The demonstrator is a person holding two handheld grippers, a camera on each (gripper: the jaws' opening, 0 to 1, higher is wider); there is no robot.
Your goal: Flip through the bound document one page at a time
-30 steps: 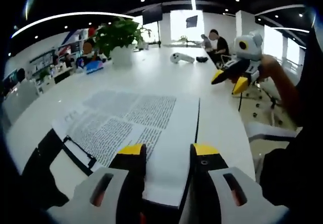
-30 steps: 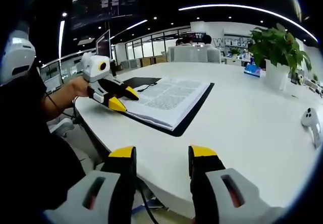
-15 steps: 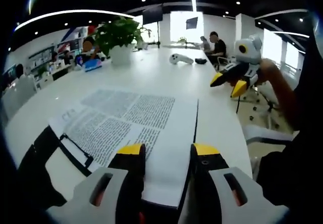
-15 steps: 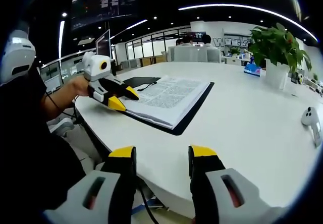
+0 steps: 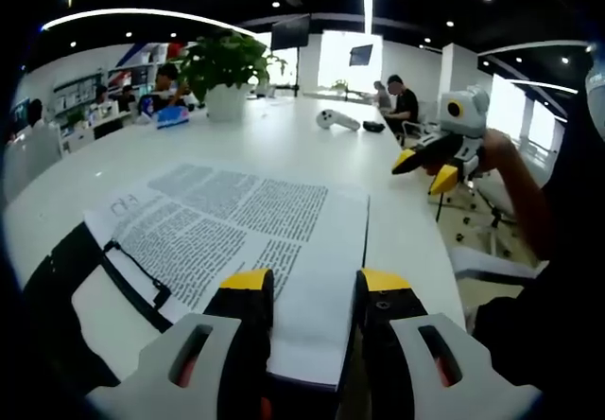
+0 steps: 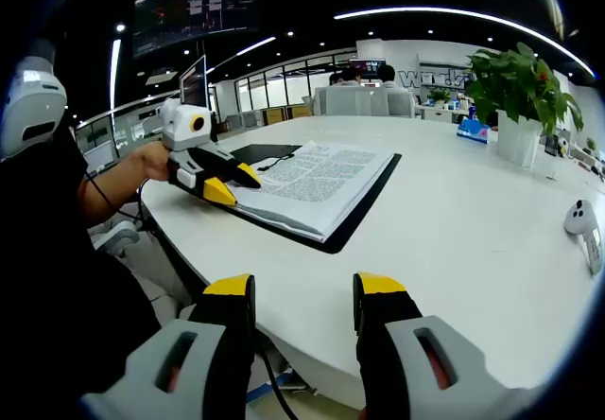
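The bound document (image 5: 248, 219) lies open on the white table (image 5: 284, 141), printed pages up, on a black cover (image 6: 357, 214). My left gripper (image 5: 315, 284) is open, its yellow-tipped jaws straddling the near edge of the right-hand page. In the right gripper view the left gripper (image 6: 233, 183), held by a hand, rests its tips at the document (image 6: 317, 182) near its left corner. My right gripper (image 6: 304, 288) is open and holds nothing, hovering at the table's near edge, well apart from the document. It also shows as the right gripper (image 5: 423, 169) in the air off the table's right side.
A potted plant (image 5: 225, 68) in a white pot stands at the back, also seen as the plant (image 6: 522, 87). A white controller (image 5: 338, 116) lies further along the table. People sit at the far end (image 5: 405, 98). A chair (image 5: 482, 264) stands beside the table edge.
The left gripper view has tilted slightly, so the document looks a little closer and wider. Both grippers stay open in nearly the same places.
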